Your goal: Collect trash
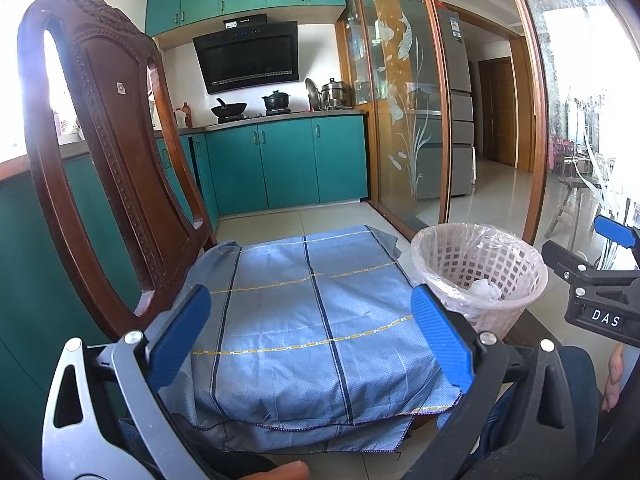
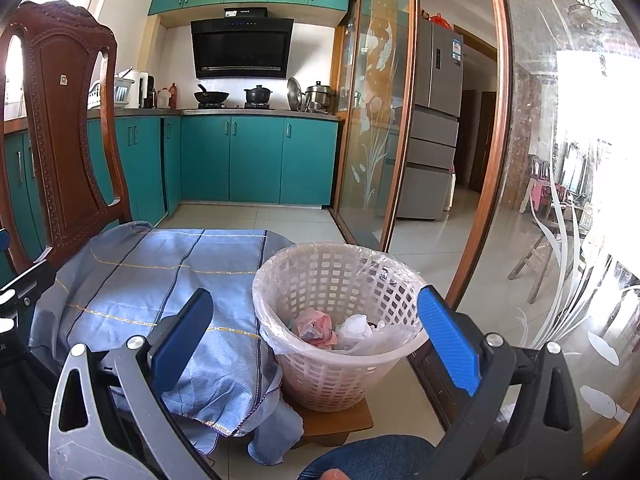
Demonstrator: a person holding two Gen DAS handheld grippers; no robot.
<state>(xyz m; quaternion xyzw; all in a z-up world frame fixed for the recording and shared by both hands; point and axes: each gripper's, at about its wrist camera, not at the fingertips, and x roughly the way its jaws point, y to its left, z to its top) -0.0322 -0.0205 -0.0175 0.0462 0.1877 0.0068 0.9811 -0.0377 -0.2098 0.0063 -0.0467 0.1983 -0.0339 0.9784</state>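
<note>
A white lattice wastebasket (image 2: 340, 300) lined with clear plastic stands on a low wooden stool, to the right of a chair seat covered by a blue checked cloth (image 1: 312, 320). Crumpled pink and white trash (image 2: 320, 330) lies inside the basket. My right gripper (image 2: 316, 332) is open, hovering in front of and above the basket, with nothing between its blue pads. My left gripper (image 1: 312, 336) is open over the cloth, empty. In the left wrist view the wastebasket (image 1: 480, 264) sits at the right, and the right gripper's body (image 1: 596, 280) shows beyond it.
A carved wooden chair back (image 1: 104, 140) rises at the left. Teal kitchen cabinets (image 2: 256, 160) and a stove with pots line the far wall. A sliding glass door (image 2: 376, 120) with etched fish stands right of the basket. The person's knees in jeans (image 2: 372, 456) show at the bottom.
</note>
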